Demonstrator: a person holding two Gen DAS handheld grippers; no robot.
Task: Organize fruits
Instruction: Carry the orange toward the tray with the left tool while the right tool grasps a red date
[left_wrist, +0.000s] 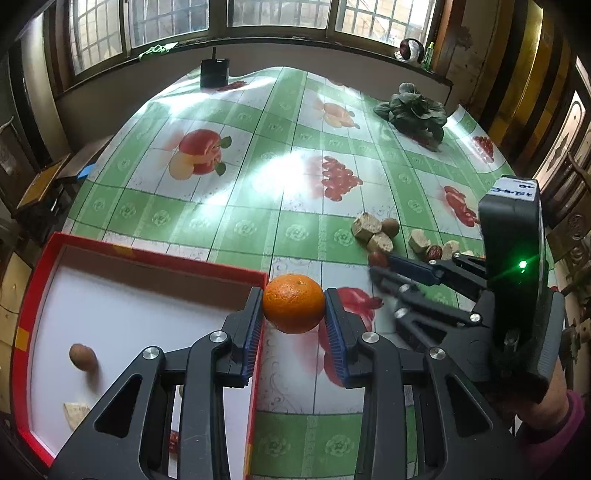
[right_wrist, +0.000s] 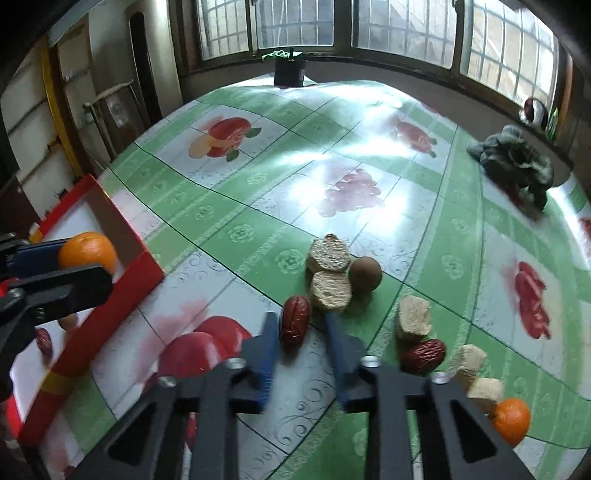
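Note:
My left gripper is shut on an orange and holds it just above the right wall of a red box with a white floor. The box holds a brown round fruit, a pale chunk and a red date. To the right, my right gripper reaches down to the tablecloth. A red date lies between its blurred blue pads, against the left one. Beside it lie pale chunks, a brown fruit, another date and a second orange.
A green checked tablecloth printed with fruit covers the table. Dark leafy greens lie at the far right and a black object stands at the far edge under the windows. A hand in a pink sleeve holds the right gripper.

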